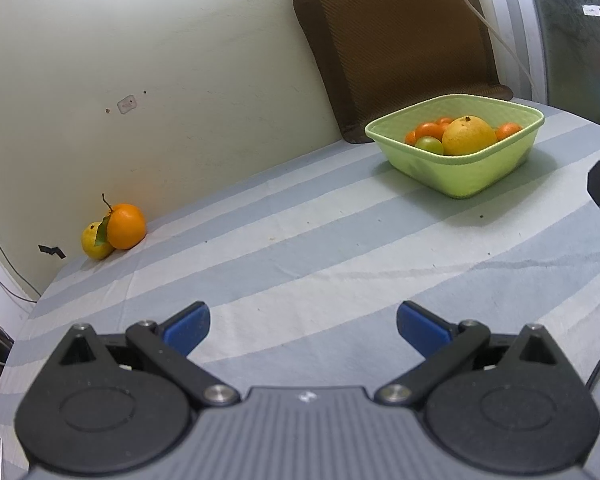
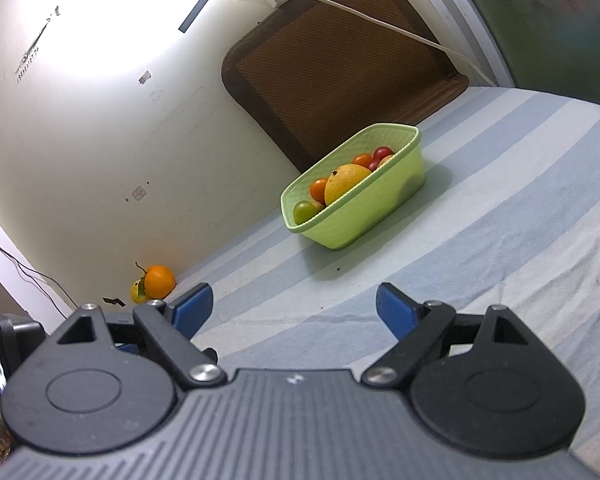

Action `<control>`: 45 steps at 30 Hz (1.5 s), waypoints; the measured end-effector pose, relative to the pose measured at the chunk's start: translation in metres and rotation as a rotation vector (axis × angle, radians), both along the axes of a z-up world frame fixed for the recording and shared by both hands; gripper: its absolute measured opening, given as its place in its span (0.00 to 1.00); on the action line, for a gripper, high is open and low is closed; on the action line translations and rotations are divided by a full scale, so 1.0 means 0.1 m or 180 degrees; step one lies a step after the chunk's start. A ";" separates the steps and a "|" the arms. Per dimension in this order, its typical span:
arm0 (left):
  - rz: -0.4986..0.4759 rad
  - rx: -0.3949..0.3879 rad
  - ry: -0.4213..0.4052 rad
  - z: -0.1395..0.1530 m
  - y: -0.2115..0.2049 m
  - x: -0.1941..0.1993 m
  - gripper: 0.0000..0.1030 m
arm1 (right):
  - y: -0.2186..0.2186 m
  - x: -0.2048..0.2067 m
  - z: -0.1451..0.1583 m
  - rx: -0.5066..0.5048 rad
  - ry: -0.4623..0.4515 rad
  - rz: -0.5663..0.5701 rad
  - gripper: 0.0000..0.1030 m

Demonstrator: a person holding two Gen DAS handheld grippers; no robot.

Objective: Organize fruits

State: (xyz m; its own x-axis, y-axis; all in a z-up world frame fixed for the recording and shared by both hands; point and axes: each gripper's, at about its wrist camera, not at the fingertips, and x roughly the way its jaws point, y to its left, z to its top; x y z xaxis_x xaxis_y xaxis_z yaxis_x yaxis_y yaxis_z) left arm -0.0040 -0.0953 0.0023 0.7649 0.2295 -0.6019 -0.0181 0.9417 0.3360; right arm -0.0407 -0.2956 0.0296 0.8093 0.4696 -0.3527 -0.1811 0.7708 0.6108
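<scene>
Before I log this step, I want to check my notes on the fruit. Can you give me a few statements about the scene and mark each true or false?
1. The green basket holds several fruits. True.
2. The orange by the wall lies inside the basket. False: it sits on the striped cloth, far from the basket.
3. A yellow fruit touches that orange. True.
4. The left tool is shut on a fruit. False: it is open and holds nothing.
5. The right tool is open and holds nothing. True.
6. The basket is tipped over. False: it stands upright.
</scene>
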 end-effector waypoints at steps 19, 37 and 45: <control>-0.0061 0.0039 0.0024 0.00 -0.04 -0.01 1.00 | -0.01 0.00 0.00 0.0004 0.0006 -0.0006 0.88; -0.0147 0.0039 0.0066 0.00 -0.11 0.04 1.00 | -0.05 0.01 -0.01 0.0031 0.0024 -0.0079 0.88; -0.0213 -0.0021 0.0129 0.00 -0.20 0.11 1.00 | -0.12 0.02 -0.06 0.0058 0.0052 -0.0154 0.88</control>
